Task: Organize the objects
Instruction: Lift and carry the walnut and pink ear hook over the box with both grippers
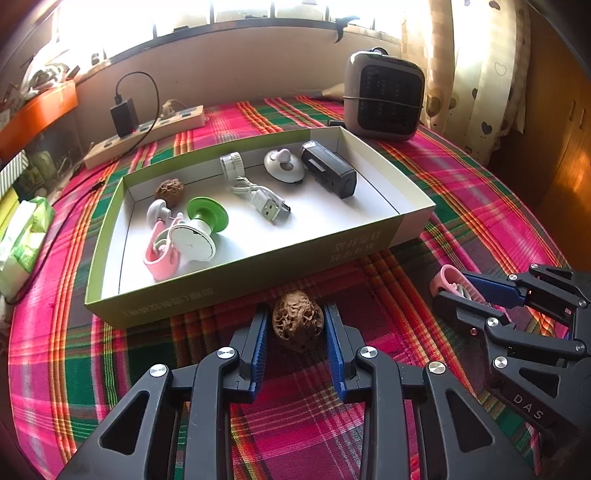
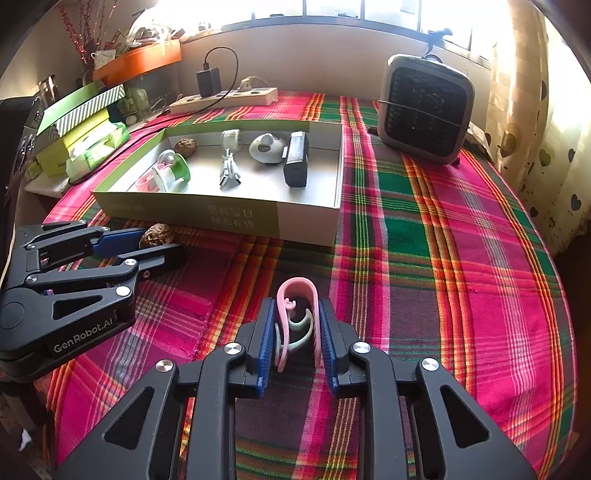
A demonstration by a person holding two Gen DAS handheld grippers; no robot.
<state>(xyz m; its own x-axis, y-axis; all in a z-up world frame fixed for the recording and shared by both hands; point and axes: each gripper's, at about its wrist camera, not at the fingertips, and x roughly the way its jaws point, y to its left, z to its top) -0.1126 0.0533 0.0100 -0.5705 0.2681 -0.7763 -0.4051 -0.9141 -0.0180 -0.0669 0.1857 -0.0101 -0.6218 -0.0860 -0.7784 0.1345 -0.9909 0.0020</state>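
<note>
Walnut (image 1: 297,320) brown, deeply pitted; clip (image 2: 297,321) pink.

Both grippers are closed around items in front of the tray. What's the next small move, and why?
Probably lift both straight up. The left gripper pinches the brown wrinkled walnut, the right gripper the pink plastic clip; both items sit on the plaid cloth before the green cardboard tray's wall.

Strong daylight came thru the window (image 1: 207,14) at the back, blown out to white w/ glare. Tablecloth (image 2: 461,240) was well lit, colours vivid. Heavy fisheye bend & dark vignette at corners; focus sharp, no blur.
</note>
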